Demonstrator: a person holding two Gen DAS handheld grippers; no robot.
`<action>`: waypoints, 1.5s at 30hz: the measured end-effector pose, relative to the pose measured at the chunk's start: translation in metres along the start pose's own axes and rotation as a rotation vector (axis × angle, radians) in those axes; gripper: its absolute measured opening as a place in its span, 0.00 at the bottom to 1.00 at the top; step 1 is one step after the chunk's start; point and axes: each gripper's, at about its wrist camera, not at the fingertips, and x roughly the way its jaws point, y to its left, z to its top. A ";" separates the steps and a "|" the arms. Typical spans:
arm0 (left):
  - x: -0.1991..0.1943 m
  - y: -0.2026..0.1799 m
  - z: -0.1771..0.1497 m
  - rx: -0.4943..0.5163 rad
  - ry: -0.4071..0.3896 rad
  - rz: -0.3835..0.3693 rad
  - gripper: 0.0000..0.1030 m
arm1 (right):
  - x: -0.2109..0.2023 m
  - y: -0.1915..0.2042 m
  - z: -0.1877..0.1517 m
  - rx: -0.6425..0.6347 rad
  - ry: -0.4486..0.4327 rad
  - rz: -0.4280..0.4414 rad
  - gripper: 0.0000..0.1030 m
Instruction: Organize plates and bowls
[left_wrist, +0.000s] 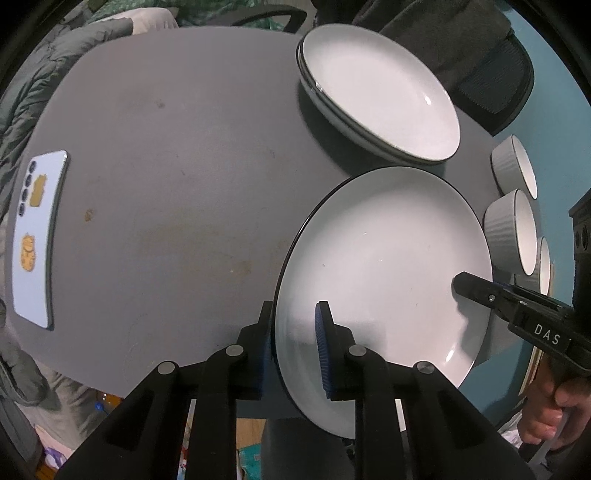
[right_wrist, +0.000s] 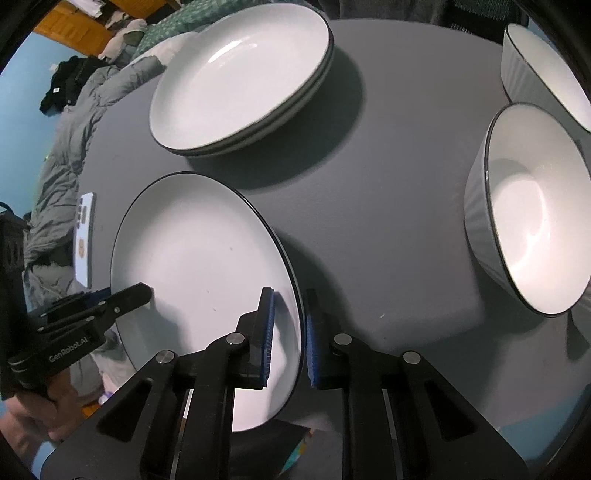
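Note:
A white plate with a dark rim (left_wrist: 388, 258) is held above the grey table (left_wrist: 166, 166) by both grippers. My left gripper (left_wrist: 295, 350) is shut on its left rim, one blue pad (left_wrist: 322, 350) on top. My right gripper (right_wrist: 290, 339) is shut on the opposite rim of the same plate (right_wrist: 199, 266); it shows from the side in the left wrist view (left_wrist: 480, 291). A stack of similar white plates (left_wrist: 376, 92) sits beyond on the table, also in the right wrist view (right_wrist: 240, 81). White ribbed bowls (left_wrist: 513, 232) stand to the right, and show large in the right wrist view (right_wrist: 528, 236).
A white phone (left_wrist: 37, 236) lies near the table's left edge. A dark office chair (left_wrist: 491, 74) stands behind the plate stack. Bedding and clothes lie beyond the table's left side (right_wrist: 59, 166).

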 end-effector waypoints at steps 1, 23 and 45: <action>-0.004 -0.001 0.001 0.001 -0.007 0.004 0.20 | -0.002 0.001 0.000 -0.003 -0.002 0.000 0.15; -0.034 -0.020 0.090 0.027 -0.107 0.015 0.20 | -0.022 0.025 0.075 -0.022 -0.078 -0.005 0.14; 0.002 -0.022 0.174 0.038 -0.073 0.100 0.21 | 0.009 0.018 0.169 -0.048 -0.037 -0.043 0.14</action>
